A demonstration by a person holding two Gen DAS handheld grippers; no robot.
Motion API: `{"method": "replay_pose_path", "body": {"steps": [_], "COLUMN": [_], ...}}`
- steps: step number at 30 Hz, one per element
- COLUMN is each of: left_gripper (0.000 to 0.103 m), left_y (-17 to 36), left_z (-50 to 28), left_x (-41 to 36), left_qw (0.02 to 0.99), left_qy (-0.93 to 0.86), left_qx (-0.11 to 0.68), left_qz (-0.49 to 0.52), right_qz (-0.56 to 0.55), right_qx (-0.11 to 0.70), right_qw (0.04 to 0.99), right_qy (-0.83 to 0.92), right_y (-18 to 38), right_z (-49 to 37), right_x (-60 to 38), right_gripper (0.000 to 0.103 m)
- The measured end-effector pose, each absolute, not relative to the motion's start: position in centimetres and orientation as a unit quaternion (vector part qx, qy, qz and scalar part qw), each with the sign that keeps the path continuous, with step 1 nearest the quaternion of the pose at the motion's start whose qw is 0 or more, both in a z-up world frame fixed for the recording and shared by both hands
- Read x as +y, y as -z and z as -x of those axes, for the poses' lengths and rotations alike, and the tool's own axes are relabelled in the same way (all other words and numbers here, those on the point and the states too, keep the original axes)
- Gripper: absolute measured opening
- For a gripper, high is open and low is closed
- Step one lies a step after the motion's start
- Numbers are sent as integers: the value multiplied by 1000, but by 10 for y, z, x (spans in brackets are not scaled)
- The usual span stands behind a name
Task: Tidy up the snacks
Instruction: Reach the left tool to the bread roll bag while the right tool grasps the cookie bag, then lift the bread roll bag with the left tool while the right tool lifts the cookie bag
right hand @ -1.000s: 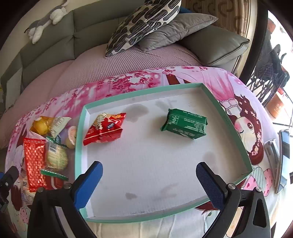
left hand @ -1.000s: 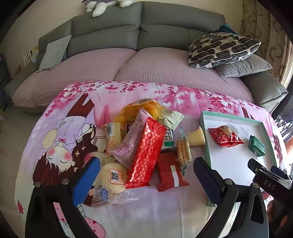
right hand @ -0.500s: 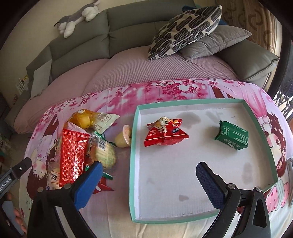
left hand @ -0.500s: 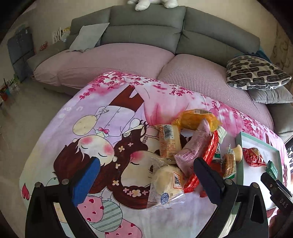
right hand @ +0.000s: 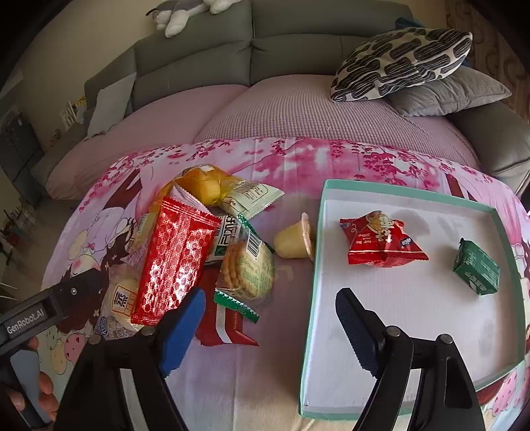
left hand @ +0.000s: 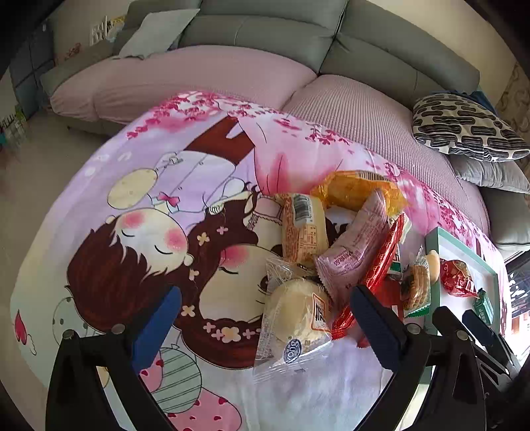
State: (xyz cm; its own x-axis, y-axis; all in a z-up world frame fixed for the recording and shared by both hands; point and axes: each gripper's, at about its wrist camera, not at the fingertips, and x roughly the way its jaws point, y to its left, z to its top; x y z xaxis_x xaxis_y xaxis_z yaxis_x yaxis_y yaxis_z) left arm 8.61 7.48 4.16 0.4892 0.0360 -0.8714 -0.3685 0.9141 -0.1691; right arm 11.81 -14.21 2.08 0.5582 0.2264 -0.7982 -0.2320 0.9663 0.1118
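1. Your pile of crinkly snack packets lies on the pink cartoon cloth, just left of the flat white tray with a green rim.
2. A shiny red bag and a small green packet lie in the tray.
3. Your right gripper is closing on nothing.
4. Your left gripper is wide, with a clear-wrapped bun between its fingers, untouched.
5. A grey sofa sits behind.

A home living room: grey sofa, cushions, plush toy
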Motion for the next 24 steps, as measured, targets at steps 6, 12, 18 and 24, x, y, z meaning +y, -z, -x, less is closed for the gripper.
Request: {"method": "replay_pose_path", "body": {"steps": [6,12,18,24], "left_gripper": [99,78,58,52], "left_y": [-25,-6,8,9], "left_z": [-90,-98,-104,-106], "left_x": [79,76,73,69], "left_qw": [826,806,793,795], "left_qy": [-103,-80,-69,-63], "left_qx": [508,534,549,547], "left_qz": [220,243,254,254], "right_qz": [31,32,33,12], "right_qx": [462,467,463,461], "right_qw": [873,871,875,878], "right_qy": [-150,-147,-139,-127], "right_y": [-8,4,10,16], "right_z": [-129,-140,-148,-157], "right_x": [-121,-114,-113,-122], "right_gripper": [59,41,36,28]}}
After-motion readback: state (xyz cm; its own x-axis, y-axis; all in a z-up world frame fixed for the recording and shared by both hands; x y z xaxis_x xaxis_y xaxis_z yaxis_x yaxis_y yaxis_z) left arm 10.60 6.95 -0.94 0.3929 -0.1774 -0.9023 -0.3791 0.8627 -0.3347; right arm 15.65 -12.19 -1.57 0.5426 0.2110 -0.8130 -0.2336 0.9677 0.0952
